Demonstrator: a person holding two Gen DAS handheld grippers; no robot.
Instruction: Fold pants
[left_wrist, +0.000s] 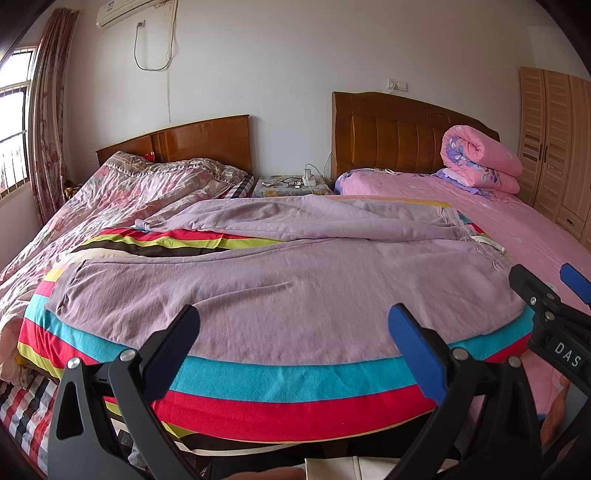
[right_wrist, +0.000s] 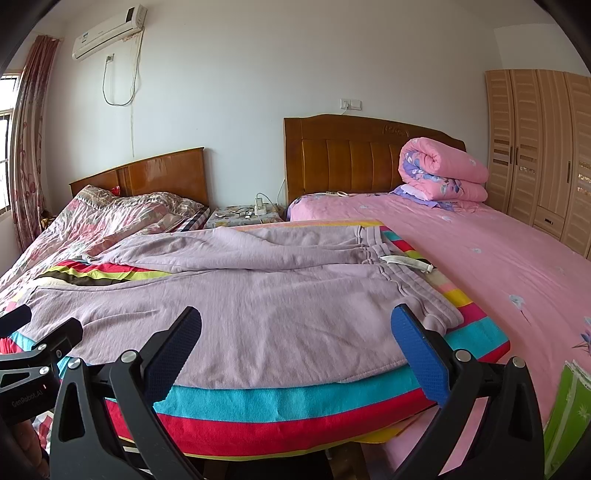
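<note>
While the lilac pants (left_wrist: 280, 291) are lying spread flat on the striped blanket (left_wrist: 280, 384) across the foot of the two beds, no fold is showing in them yet, so the whole task is judged to be still ahead: the far leg is angling off toward the left, the near leg is running along the blanket's edge, and the waistband (right_wrist: 413, 291) is sitting at the right. The left hand-held gripper (left_wrist: 293, 339) is hovering just short of the near leg with its fingers spread wide and nothing between them, and the right hand-held gripper (right_wrist: 295, 341) is doing the same near the waistband corner, likewise spread and empty. The right wrist view is showing the waistband's ribbing and the white drawstring (right_wrist: 408, 263) clearly, along with a green bag (right_wrist: 569, 417) at the bedside, which the left view is leaving out. The left wrist view is showing more of the near leg's cuff end (left_wrist: 61, 295) at the left, which the right view is cutting off behind the other gripper.
</note>
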